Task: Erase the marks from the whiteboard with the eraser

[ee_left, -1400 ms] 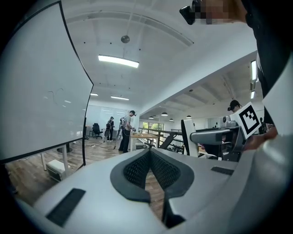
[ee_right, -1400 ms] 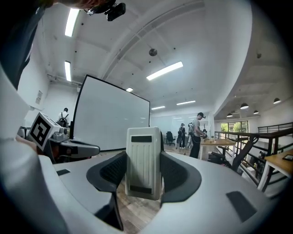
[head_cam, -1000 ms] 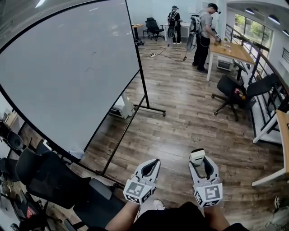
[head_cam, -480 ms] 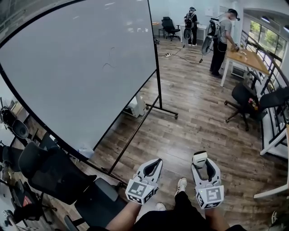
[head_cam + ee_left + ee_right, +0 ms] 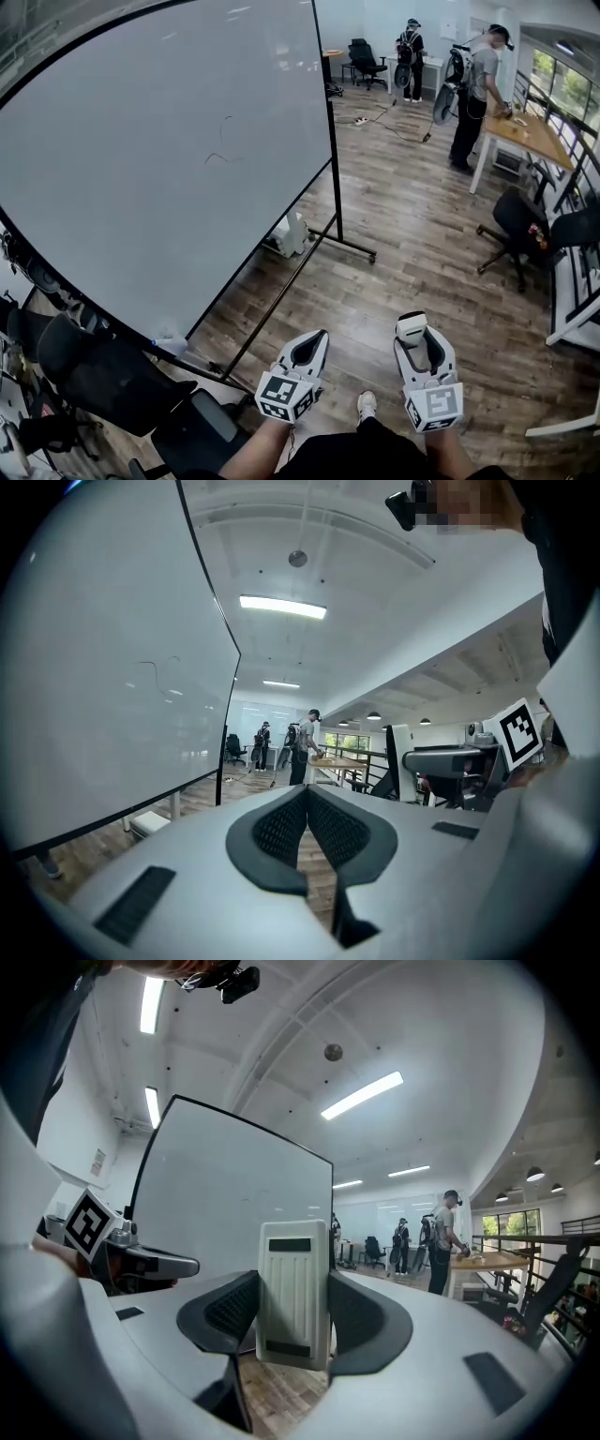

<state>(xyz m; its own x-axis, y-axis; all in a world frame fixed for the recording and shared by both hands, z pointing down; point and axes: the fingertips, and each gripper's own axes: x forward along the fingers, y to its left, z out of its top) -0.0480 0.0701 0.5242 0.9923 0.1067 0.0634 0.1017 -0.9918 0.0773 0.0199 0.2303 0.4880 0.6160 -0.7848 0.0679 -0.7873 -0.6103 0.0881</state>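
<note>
Board point(image 5: 141, 187) fills more of the view now, right gripper point(image 5: 413, 335) is clamped on the eraser point(image 5: 410, 325), left gripper point(image 5: 317, 337) closed empty, so I'd press it flat over those faint marks point(image 5: 223, 145)

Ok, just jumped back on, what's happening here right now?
A person stands by a rolling whiteboard with a gripper in each hand. The right gripper is shut on a white eraser, held upright between its jaws. The left gripper is shut and empty. Both are held low near the person's body, well short of the board. A faint scribbled mark on the board's upper part is not yet erased.
</note>
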